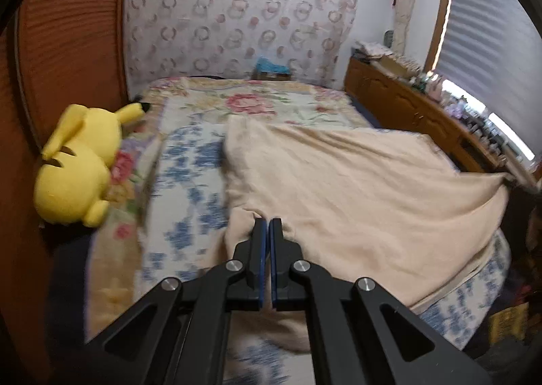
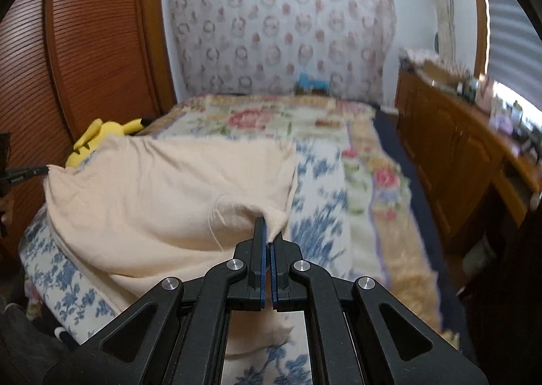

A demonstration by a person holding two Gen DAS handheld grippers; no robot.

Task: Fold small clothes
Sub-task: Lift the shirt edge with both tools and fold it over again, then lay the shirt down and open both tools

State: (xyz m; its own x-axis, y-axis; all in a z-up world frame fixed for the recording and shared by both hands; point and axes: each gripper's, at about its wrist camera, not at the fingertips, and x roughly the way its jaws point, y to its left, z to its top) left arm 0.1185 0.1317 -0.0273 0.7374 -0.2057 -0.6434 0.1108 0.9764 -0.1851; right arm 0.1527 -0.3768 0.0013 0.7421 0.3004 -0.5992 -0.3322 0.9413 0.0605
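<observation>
A cream cloth is stretched over the near part of the bed, held up along its near edge. My left gripper is shut on the cloth's near left corner, the fabric bunched around its blue pads. In the right wrist view the same cream cloth spreads to the left, and my right gripper is shut on its near right corner, which folds over the fingertips. The left gripper's black tip shows at the cloth's far left corner in that view.
The bed carries a floral quilt and a blue-patterned cover. A yellow plush toy lies at its left edge against a brown slatted wardrobe. A wooden dresser with small items stands on the right under a window.
</observation>
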